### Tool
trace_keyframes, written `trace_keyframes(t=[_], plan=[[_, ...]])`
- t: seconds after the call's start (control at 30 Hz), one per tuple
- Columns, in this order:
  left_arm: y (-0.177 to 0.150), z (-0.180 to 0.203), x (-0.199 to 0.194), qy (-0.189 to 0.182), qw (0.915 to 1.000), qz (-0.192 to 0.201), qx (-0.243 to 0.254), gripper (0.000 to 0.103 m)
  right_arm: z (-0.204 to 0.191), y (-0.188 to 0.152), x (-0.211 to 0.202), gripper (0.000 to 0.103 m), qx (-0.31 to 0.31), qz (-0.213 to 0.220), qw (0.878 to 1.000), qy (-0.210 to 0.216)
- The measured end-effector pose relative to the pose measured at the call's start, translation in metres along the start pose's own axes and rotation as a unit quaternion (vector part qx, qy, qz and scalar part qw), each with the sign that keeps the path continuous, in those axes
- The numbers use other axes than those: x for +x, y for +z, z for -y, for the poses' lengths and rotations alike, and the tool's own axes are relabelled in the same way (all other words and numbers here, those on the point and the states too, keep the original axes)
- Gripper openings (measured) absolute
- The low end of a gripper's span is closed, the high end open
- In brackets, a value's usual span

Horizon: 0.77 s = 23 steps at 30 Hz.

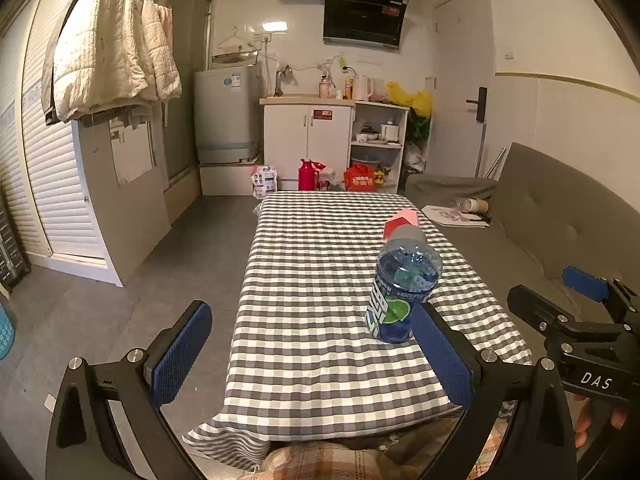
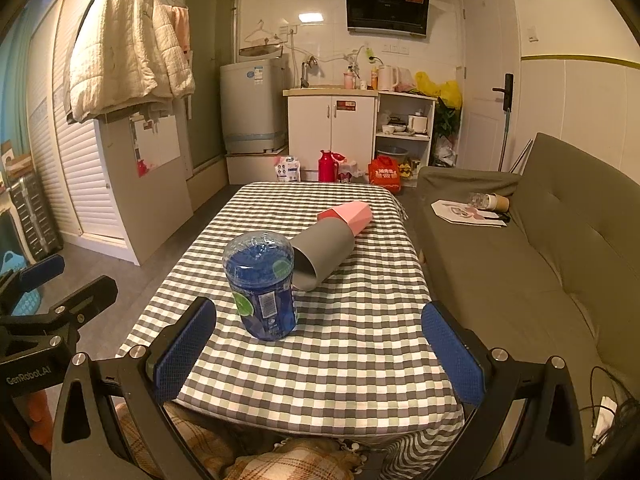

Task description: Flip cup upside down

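A grey cup (image 2: 324,248) with a pink faceted base lies on its side on the checked tablecloth (image 2: 360,320), its open mouth towards me. A blue clear plastic bottle (image 2: 264,284) with a label stands just in front of it. In the left wrist view the blue bottle (image 1: 400,292) hides most of the grey cup (image 1: 408,234). My right gripper (image 2: 318,356) hovers open over the table's near edge, short of the bottle. My left gripper (image 1: 310,356) is open too, with the bottle just beyond its right finger. Neither gripper holds anything.
A grey sofa (image 2: 520,260) runs along the table's right side, with papers and a paper cup (image 2: 498,202) on it. The floor lies to the left. A plaid cloth (image 2: 304,460) lies below the near edge. Each gripper shows at the edge of the other's view: right gripper (image 1: 556,292), left gripper (image 2: 72,276).
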<state>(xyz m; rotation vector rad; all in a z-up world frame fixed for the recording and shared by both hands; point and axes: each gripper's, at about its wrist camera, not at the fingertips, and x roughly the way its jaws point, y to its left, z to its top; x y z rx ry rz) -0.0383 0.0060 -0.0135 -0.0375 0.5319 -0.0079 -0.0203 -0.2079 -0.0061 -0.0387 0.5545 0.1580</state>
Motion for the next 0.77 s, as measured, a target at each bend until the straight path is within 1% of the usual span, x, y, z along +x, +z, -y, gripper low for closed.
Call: trace_keyframes(t=[0.77], plan=[[-0.0016, 0.0019, -0.0011, -0.001, 1.0000, -0.006, -0.003, 0.103, -0.0024, -0.0040, 0.0027, 0.103, -0.002, -0.007, 1.000, 0.001]])
